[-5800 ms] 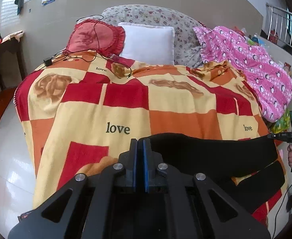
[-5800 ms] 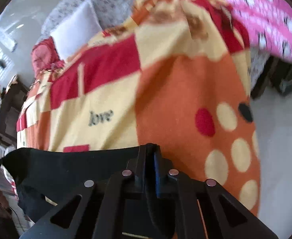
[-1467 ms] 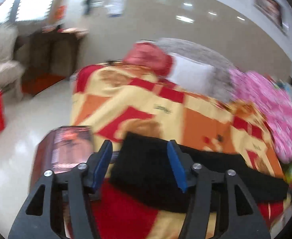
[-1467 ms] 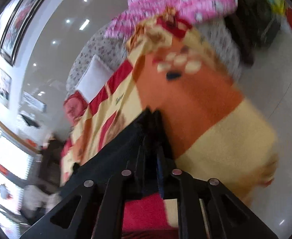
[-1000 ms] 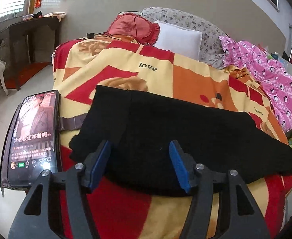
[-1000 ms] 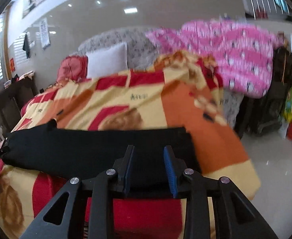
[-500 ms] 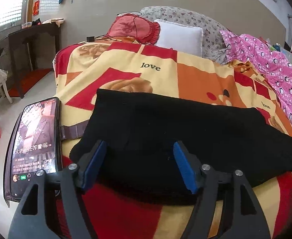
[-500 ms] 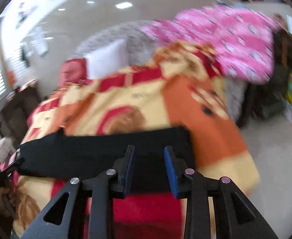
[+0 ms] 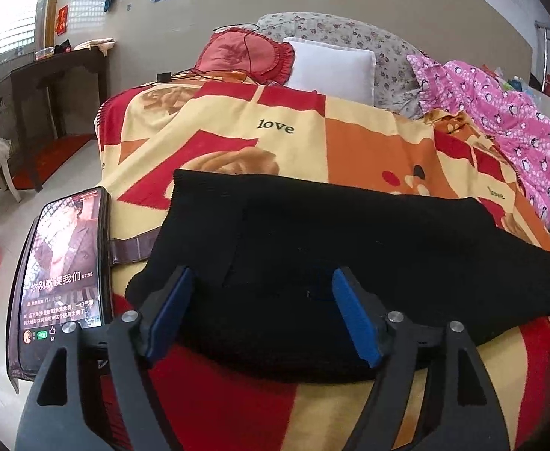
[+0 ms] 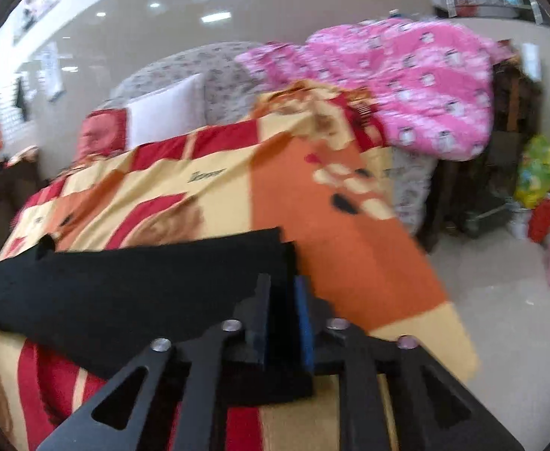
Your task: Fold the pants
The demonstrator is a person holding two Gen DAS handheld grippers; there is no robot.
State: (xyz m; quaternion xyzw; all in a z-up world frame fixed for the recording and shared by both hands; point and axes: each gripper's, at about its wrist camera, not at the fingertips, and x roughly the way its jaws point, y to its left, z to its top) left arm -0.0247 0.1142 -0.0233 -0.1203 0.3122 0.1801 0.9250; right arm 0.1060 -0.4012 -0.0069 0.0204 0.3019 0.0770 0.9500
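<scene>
Black pants (image 9: 331,248) lie flat across the near end of a bed with a red, yellow and orange checked blanket (image 9: 275,143). My left gripper (image 9: 262,310) is wide open over the pants' near edge at their left end, holding nothing. In the right wrist view the pants (image 10: 132,293) stretch leftwards. My right gripper (image 10: 284,319) sits at their right end with jaws a narrow gap apart and black cloth between them; the view is blurred.
A lit phone (image 9: 62,270) lies at the bed's left corner beside the pants. A white pillow (image 9: 331,67), red cushion (image 9: 245,54) and pink quilt (image 9: 508,131) lie at the far end. A dark side table (image 9: 57,86) stands left. Bags (image 10: 538,195) sit on the floor right.
Both grippers, earlier shut on the lifted pants, laid them flat and opened. Over the last second the left barely moved; the right swung slightly and its jaws have narrowed.
</scene>
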